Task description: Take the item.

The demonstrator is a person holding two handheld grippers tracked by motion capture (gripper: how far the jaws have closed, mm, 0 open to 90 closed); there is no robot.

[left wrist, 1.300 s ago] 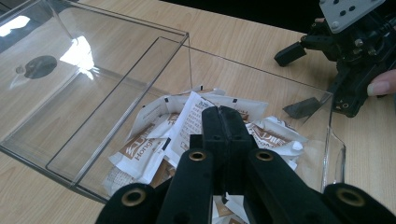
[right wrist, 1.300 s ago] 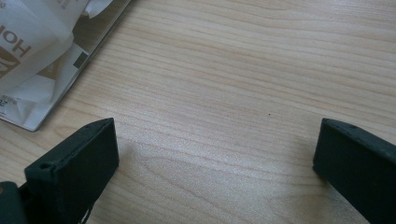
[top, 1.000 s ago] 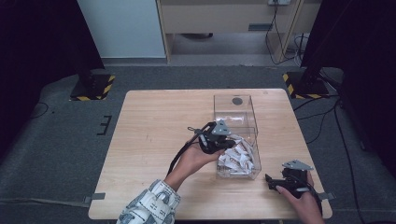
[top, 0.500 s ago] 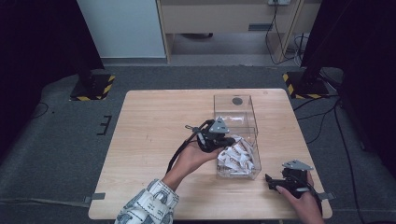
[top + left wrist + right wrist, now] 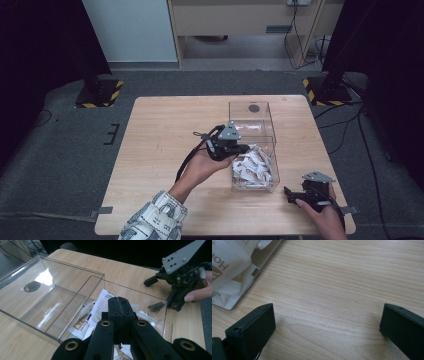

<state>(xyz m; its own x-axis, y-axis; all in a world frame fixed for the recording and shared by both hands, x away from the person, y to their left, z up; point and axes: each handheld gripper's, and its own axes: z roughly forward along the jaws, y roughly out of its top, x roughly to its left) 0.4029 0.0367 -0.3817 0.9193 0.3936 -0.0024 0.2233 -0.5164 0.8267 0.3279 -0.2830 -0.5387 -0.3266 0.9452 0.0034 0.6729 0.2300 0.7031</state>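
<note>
From above, my left gripper [image 5: 239, 149] hangs over the left rim of the clear box [image 5: 274, 165], which stands right of centre on the worktop [image 5: 160, 140]; the packets [image 5: 254, 167] lie heaped in the box's near half, and the lid [image 5: 250, 112] lies just behind it. My right gripper [image 5: 292, 192] rests low at the near right corner of the worktop, just right of the box and apart from it. Along my left gripper [image 5: 119, 305], the jaws are pressed flat together with nothing between them, poised above the packets [image 5: 101, 307] inside the box [image 5: 160, 306]; the lid [image 5: 45, 295] lies to the left with its edge overlapping the box, and my right gripper [image 5: 152, 281] sits beyond on the wood. Along my right gripper [image 5: 328, 315], the jaws stand wide apart with bare worktop [image 5: 337, 277] between them, holding nothing; packets [image 5: 229, 267] show through the box wall at upper left.
</note>
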